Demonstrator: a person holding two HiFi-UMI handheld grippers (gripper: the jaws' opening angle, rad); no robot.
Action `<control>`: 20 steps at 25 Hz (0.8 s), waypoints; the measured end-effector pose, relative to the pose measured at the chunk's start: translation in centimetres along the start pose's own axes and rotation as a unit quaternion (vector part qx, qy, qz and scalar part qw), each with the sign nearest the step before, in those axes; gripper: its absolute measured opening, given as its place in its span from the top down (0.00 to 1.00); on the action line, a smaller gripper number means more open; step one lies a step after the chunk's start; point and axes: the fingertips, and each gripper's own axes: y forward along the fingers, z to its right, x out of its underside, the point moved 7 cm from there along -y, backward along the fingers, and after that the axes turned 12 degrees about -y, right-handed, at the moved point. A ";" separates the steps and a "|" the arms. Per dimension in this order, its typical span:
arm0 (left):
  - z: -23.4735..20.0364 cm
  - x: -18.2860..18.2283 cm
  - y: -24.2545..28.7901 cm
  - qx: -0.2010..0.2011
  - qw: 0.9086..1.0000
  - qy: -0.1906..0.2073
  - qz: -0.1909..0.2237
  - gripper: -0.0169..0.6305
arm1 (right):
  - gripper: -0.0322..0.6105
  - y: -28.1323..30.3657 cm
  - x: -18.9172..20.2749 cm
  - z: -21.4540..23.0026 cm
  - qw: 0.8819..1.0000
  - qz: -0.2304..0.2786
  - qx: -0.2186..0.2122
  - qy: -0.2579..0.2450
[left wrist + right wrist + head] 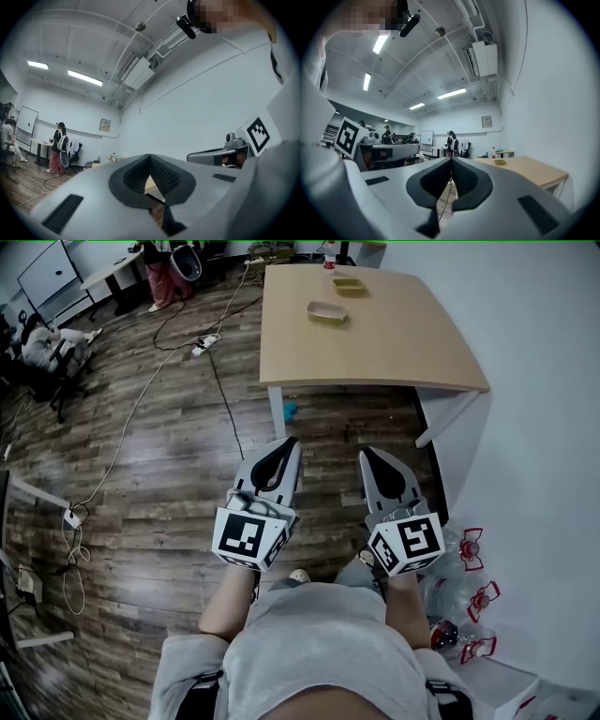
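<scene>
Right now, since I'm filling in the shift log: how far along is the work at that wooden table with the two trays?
Nothing looks done yet: the near tray and the far tray sit apart on the table, with neither claw near them. In hand: nothing. The left claw and the right claw are both shut and empty, held over the floor short of the table. Left: seemingly everything, starting with the approach.

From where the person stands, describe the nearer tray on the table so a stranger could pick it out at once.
Find the light wooden table against the white wall. Two shallow yellowish trays lie on its far half. The nearer tray is closer to the person and further left; the other tray sits behind it, by the far edge.
</scene>
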 end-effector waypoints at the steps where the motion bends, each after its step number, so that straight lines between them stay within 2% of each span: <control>1: -0.1 0.1 0.0 0.000 1.000 0.000 0.000 0.95 | 0.93 -0.1 0.2 -0.1 1.000 0.001 0.002 0.001; 9: -0.9 1.3 3.1 -0.003 1.000 -0.002 -0.004 0.95 | 0.93 1.5 2.2 2.1 1.000 -0.014 -0.006 0.013; 20: -3.1 1.8 13.1 -0.029 1.000 -0.001 0.007 0.95 | 0.94 9.2 3.2 10.8 0.999 -0.001 -0.041 0.003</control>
